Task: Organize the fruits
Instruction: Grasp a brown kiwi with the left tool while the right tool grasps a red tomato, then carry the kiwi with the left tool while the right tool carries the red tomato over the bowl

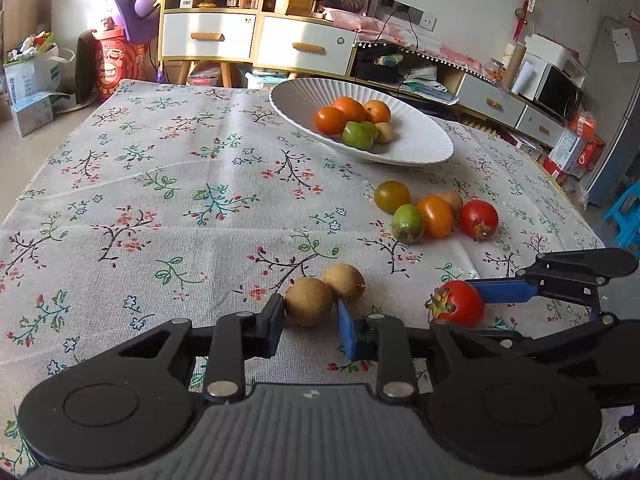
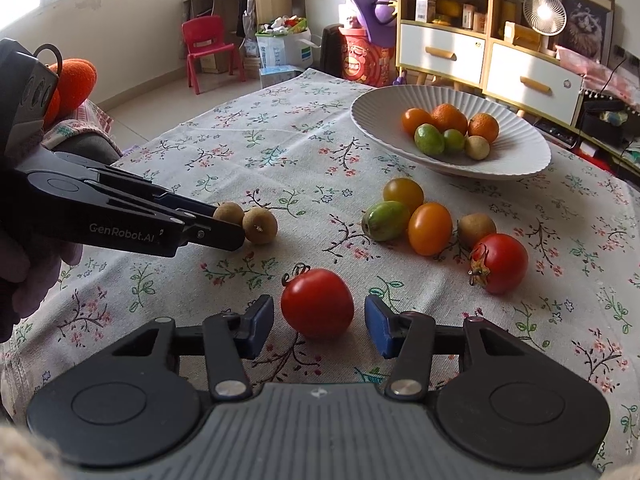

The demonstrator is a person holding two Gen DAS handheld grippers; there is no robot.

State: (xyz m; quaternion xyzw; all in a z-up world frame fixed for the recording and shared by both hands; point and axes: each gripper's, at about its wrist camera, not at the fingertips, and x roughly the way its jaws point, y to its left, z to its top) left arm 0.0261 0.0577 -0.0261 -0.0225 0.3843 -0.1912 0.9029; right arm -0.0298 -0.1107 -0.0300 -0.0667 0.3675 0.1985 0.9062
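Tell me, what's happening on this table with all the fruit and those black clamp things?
A person is sorting fruit with a hand-held gripper in each hand. The left gripper is shut on a small brown fruit, with a second brown fruit right beside it. The right gripper has a red tomato between its pads, which do not yet press on it. The white bowl already holds several fruits, and a few more wait on the floral tablecloth.
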